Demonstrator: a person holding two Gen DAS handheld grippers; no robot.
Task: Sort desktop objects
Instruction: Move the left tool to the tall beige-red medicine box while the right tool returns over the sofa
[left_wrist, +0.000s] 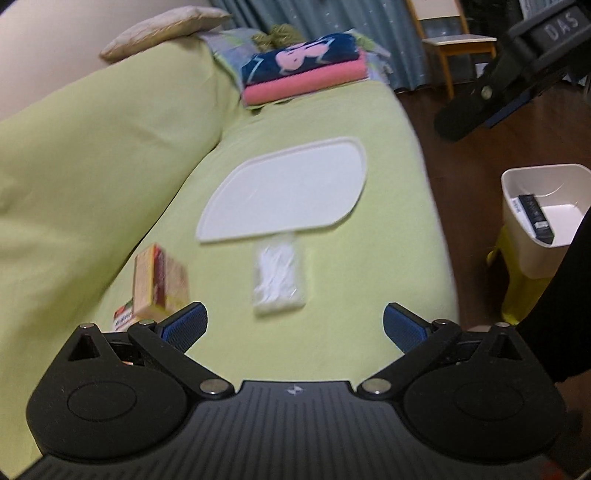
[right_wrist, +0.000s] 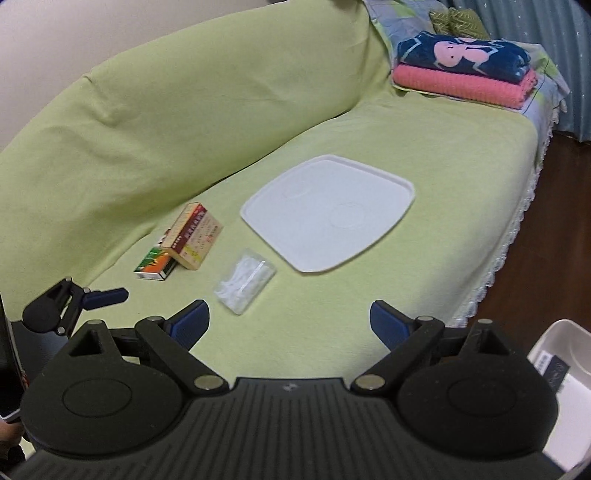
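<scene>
On the sofa seat, my left gripper (left_wrist: 295, 325) and right gripper (right_wrist: 290, 321) hover spread, empty; tray (right_wrist: 369, 177) bare, boxes (right_wrist: 192, 236) and packet (right_wrist: 245, 286) unsorted.

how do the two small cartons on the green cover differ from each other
The tan and red rectangular carton is the larger of the two; the green and orange carton is smaller and slimmer. The tan carton sits tilted, one end propped on the green carton, which lies flat on the light green cover. The tan one lies nearer the white plastic tray. Both are printed cardboard boxes, closed, touching each other.
</scene>
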